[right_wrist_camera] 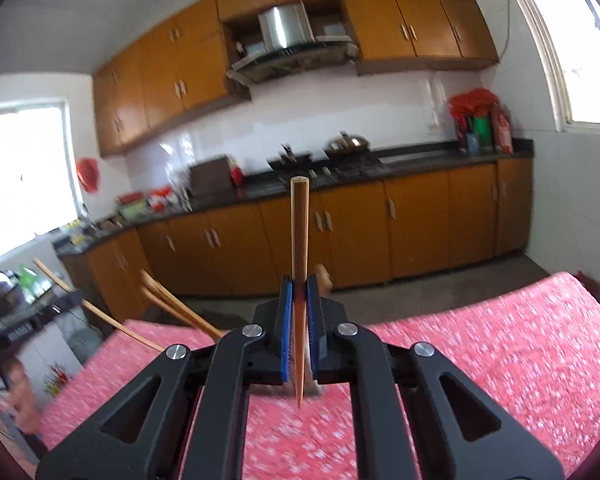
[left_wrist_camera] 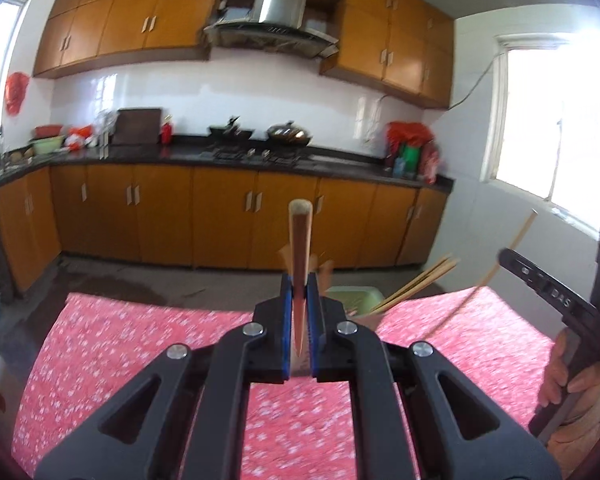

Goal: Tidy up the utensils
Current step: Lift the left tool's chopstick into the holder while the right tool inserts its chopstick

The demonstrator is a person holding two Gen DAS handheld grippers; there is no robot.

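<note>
My left gripper (left_wrist_camera: 299, 280) is shut on a wooden chopstick (left_wrist_camera: 299, 248) that points forward and up along its fingers. My right gripper (right_wrist_camera: 299, 282) is shut on another wooden chopstick (right_wrist_camera: 299, 248), held the same way. In the left wrist view the right gripper (left_wrist_camera: 548, 288) shows at the right edge with its chopstick (left_wrist_camera: 496, 272). A pale green holder (left_wrist_camera: 352, 300) stands on the table just right of my left fingers, with several chopsticks (left_wrist_camera: 424, 280) leaning out of it. These chopsticks (right_wrist_camera: 172, 304) also show in the right wrist view, left of my fingers.
The table has a red floral cloth (left_wrist_camera: 140, 344). Beyond it is bare floor (left_wrist_camera: 148, 280), then a row of orange cabinets (left_wrist_camera: 220, 216) under a dark counter (left_wrist_camera: 340, 158) with a stove and pans. A window (left_wrist_camera: 560, 128) is on the right wall.
</note>
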